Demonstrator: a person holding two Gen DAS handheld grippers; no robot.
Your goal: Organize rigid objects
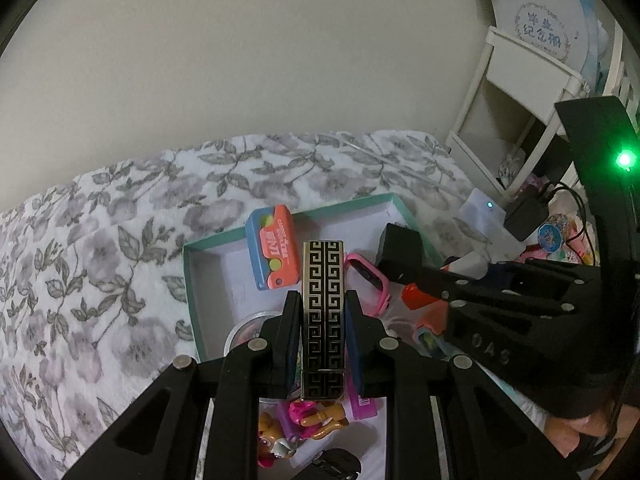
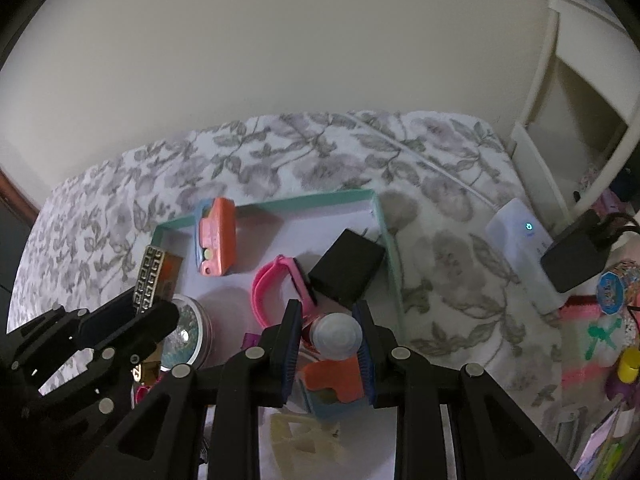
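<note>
My left gripper (image 1: 322, 300) is shut on a black-and-silver box with a key pattern (image 1: 322, 276), held upright above a teal-rimmed white tray (image 1: 344, 207). From the right wrist view, the same gripper (image 2: 150, 300) and patterned box (image 2: 151, 274) hang over the tray's left side. My right gripper (image 2: 328, 312) is shut on an orange-and-blue toy with a white dome (image 2: 335, 338), low over the tray (image 2: 304, 202). In the tray lie an orange-blue toy (image 2: 214, 236), a pink watch (image 2: 272, 288), a black adapter (image 2: 346, 276) and a round glitter tin (image 2: 188, 332).
The tray sits on a floral blanket (image 1: 100, 260). Small toy figures (image 1: 308, 420) lie in its near part. To the right are a white power block with a blue light (image 2: 520, 248), a black plug (image 2: 576, 260), a white shelf (image 1: 520, 92) and mixed toys (image 2: 612, 288).
</note>
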